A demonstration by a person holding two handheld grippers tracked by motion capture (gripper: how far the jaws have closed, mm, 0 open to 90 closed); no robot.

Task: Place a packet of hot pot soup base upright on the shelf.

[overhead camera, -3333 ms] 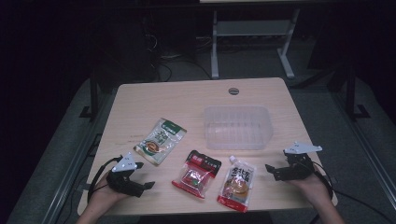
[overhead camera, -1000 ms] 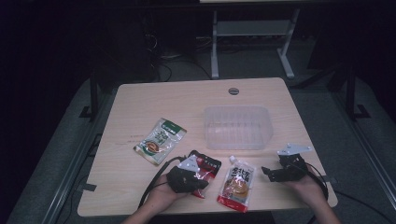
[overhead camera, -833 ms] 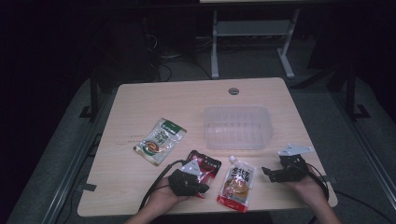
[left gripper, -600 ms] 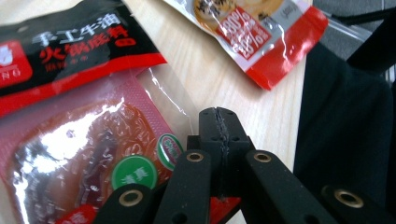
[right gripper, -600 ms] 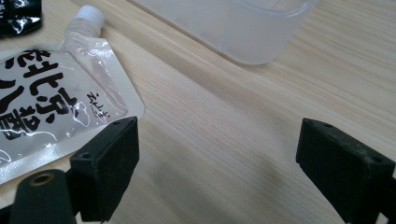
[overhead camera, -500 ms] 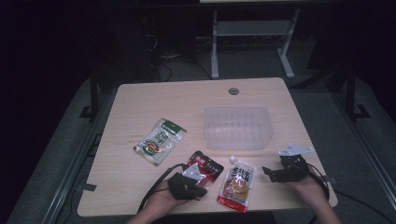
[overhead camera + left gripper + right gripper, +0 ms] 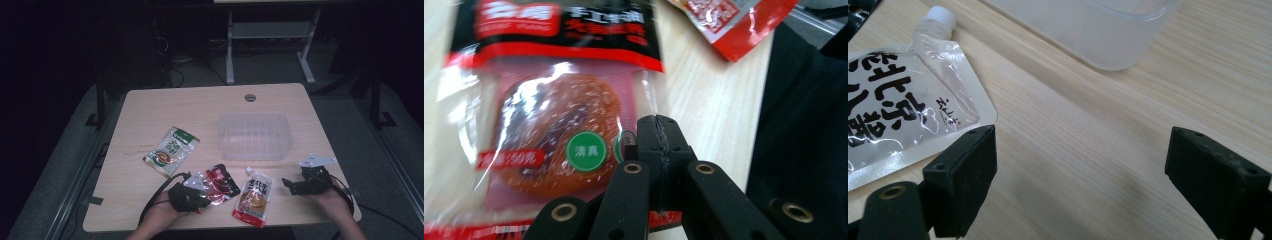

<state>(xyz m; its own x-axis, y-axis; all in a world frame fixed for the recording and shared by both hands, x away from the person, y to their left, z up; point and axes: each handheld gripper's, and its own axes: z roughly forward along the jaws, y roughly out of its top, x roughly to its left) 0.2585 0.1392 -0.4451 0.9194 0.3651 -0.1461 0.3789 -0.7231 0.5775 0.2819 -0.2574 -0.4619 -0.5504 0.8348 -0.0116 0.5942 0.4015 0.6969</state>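
The red-and-black food packet [image 7: 559, 115] is showing a green round badge reading "清真" and, on a red strip at its lower left, a blurred figure that cannot be read for sure; its top band is carrying white characters too blurred to read. The white spouted pouch [image 7: 903, 115] is bearing large black brush characters, seen at an angle and cut off, not legible; the green packet [image 7: 171, 150] is showing print too small to read.

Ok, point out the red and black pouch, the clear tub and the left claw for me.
red and black pouch [image 7: 549, 125]: left gripper view, on its clear window.
clear tub [image 7: 255, 150]: high view, on its near wall.
left claw [image 7: 659, 137]: left gripper view, where the closed tips meet on the pouch's edge.
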